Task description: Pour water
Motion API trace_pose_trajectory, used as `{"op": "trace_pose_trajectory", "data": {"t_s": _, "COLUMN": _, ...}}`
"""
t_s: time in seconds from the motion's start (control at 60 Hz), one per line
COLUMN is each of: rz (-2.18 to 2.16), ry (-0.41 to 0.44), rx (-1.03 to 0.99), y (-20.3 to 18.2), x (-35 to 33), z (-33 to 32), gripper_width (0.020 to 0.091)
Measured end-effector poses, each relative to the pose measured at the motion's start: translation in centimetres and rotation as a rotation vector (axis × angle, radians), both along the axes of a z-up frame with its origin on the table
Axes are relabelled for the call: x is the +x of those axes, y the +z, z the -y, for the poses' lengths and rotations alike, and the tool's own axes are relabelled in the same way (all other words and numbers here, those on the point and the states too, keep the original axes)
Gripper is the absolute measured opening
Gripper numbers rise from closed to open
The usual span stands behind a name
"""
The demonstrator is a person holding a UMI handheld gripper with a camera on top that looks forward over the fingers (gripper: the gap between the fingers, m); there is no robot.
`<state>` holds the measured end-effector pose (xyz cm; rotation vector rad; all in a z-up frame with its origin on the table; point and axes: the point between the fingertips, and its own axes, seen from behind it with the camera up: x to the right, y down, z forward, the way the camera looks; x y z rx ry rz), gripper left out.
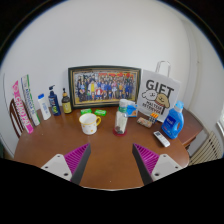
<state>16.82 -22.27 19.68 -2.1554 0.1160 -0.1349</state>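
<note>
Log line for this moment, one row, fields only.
hand-held gripper: open, empty | clear plastic water bottle: upright, beyond fingers | white ceramic mug: left of bottle, apart | round wooden table: bearing both | pour: not begun

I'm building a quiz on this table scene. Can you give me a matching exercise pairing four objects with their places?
Things:
1. white mug with green rim
2. clear plastic bottle with red label
3. blue plastic jug
4. framed group photo

Places:
A. leaning against the wall
B. below the white gift bag
C. just right of the mug
D. left of the clear bottle

Pairs: 1-D, 2-C, 3-B, 4-A. The gripper jaws stand open, short of everything.
</note>
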Motion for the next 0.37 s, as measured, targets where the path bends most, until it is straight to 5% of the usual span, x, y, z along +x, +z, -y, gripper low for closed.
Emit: {"op": "trace_pose_trajectory", "data": {"t_s": 0.367, "rz": -0.043, "ry": 0.032, "rx": 0.042, "y": 3.4, "x": -1.9, "z": 4.8, "gripper_width": 0.0857}}
